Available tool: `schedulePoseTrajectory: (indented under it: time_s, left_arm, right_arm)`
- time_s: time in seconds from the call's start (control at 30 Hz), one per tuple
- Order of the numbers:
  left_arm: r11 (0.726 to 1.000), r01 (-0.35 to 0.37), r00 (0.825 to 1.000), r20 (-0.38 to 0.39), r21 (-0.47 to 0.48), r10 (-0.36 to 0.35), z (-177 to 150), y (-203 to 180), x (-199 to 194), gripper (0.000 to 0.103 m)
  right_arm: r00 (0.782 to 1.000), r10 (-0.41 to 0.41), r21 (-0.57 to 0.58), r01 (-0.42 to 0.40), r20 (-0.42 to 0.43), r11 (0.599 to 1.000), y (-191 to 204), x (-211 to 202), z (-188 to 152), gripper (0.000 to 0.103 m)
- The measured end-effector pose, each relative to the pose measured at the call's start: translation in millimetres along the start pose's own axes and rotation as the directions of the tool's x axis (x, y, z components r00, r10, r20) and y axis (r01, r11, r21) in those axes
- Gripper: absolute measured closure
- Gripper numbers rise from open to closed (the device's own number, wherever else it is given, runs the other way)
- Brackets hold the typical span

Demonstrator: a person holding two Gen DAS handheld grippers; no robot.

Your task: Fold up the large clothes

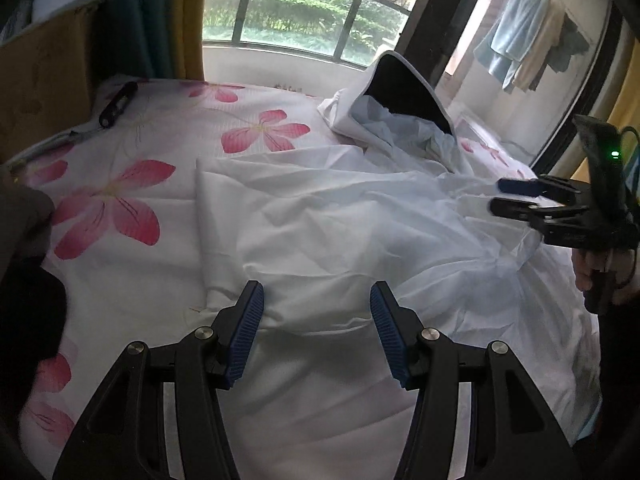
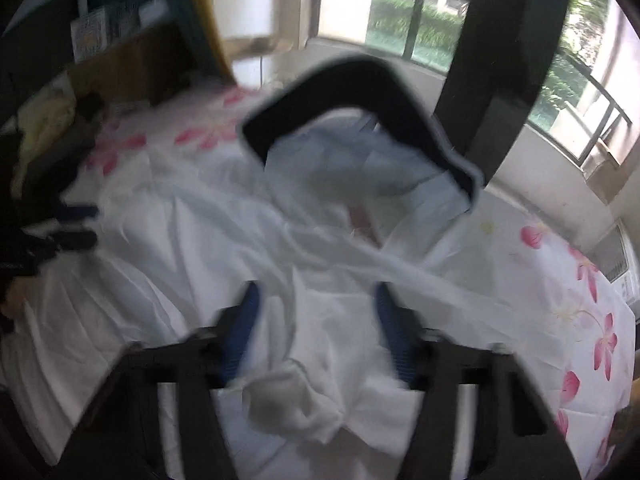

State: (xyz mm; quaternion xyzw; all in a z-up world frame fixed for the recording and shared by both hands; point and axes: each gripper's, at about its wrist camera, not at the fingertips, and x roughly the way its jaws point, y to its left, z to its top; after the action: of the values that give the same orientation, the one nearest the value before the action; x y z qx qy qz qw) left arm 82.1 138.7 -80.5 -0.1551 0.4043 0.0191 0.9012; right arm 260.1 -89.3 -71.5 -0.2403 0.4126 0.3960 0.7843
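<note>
Facing a railed window [image 1: 300,12] from over a bed dressed in a pink-flowered sheet [image 1: 120,208], with a cardboard box [image 1: 40,80] at the far left. Looking down on a large white garment [image 1: 340,220] sprawling across the middle and right of that sheet, wrinkled all over, mostly flat at the near end and rucked up at the far end into a dark-lined hood [image 1: 400,88] standing upright near the window. Showing 1 straight edge along the left side, possibly a first turn-in, though judging that with no certainty. Hovering the left gripper [image 1: 316,332] low over the near hem, jaws spread wide, pads clear of the cloth and clamping nothing. Holding the right gripper [image 1: 498,196] out over the right side of the garment, gripped by a person's hand [image 1: 588,276], fingers set a narrow gap apart with nothing visibly between them. Seeing, in the blurred right wrist view, a bunched lump of cloth lying below those fingers, without any sign of pinching. Judging the task as barely begun: no neat fold finished, hood and sleeves not yet laid in, flattening, folding over and squaring up all remaining.
</note>
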Motion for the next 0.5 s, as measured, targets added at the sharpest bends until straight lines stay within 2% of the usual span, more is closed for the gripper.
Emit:
schedulePoseTrajectory:
  time_s: [0.03,0.1,0.27,0.4,0.5]
  left_arm:
    - [1.000,-0.004,1.000,0.002,0.006,0.004,0,-1,0,0.045]
    - [1.000,0.000,1.000,0.007,0.003,0.000,-1,1,1,0.045]
    - [1.000,0.012,1.000,0.014,-0.012,-0.012,-2,4,1,0.045]
    - [1.000,-0.002,1.000,0.012,-0.002,0.002,-2,2,1,0.045]
    - [1.000,-0.017,1.000,0.008,0.012,0.017,-2,-1,2,0.045]
  right_arm:
    - [1.000,-0.006,-0.006,0.005,-0.015,1.000,1,4,-2,0.077]
    - [1.000,-0.024,0.010,0.024,-0.018,1.000,-4,4,-11,0.080]
    - [0.996,-0.086,0.137,0.084,0.007,0.987,-33,-23,-46,0.080]
    - [0.993,-0.117,0.240,0.117,-0.018,0.964,-55,-42,-84,0.080]
    - [0.993,-0.109,0.303,0.115,-0.039,0.946,-63,-52,-111,0.079]
